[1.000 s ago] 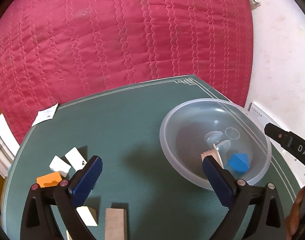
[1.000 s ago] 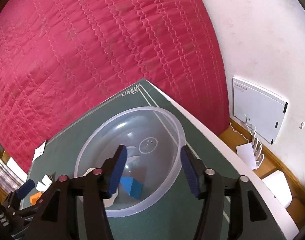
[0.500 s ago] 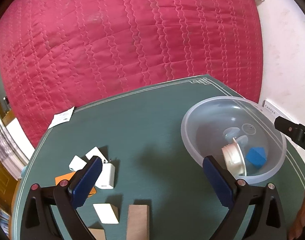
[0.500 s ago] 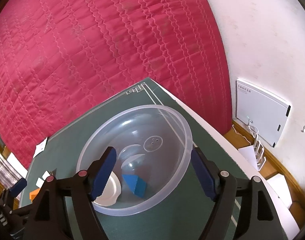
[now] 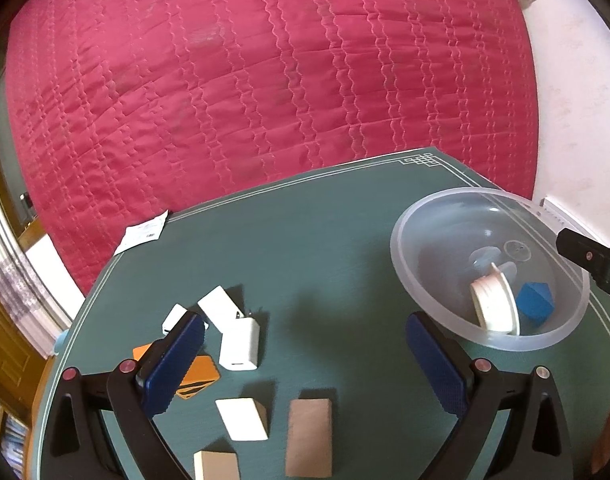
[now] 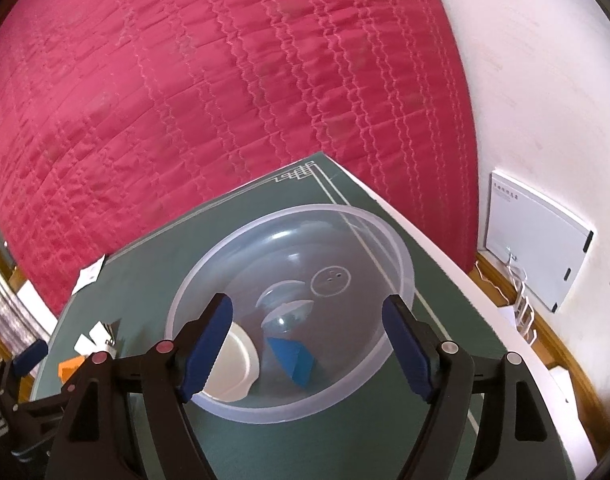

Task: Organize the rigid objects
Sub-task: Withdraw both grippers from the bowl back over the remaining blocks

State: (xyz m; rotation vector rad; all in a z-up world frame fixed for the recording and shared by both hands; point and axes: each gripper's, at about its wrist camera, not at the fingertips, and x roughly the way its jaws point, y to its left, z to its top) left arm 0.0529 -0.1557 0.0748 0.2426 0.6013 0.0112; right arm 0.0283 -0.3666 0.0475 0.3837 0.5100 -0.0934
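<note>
Bowl (image 6: pixel 401 264) holds 2 objects — right gripper (image 6: pixel 309 340) open above.

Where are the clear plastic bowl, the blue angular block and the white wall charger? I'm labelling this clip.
clear plastic bowl (image 6: pixel 401 248): right wrist view, far right rim.
blue angular block (image 6: pixel 292 354): right wrist view, its upper face.
white wall charger (image 5: pixel 240 343): left wrist view, its broad top face.

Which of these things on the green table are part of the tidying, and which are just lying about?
Part of the job:
clear bowl
white spool and blue block inside it
white chargers
orange block
white block
wooden blocks

Just lying about:
paper slip
red quilt
white wall box
</note>
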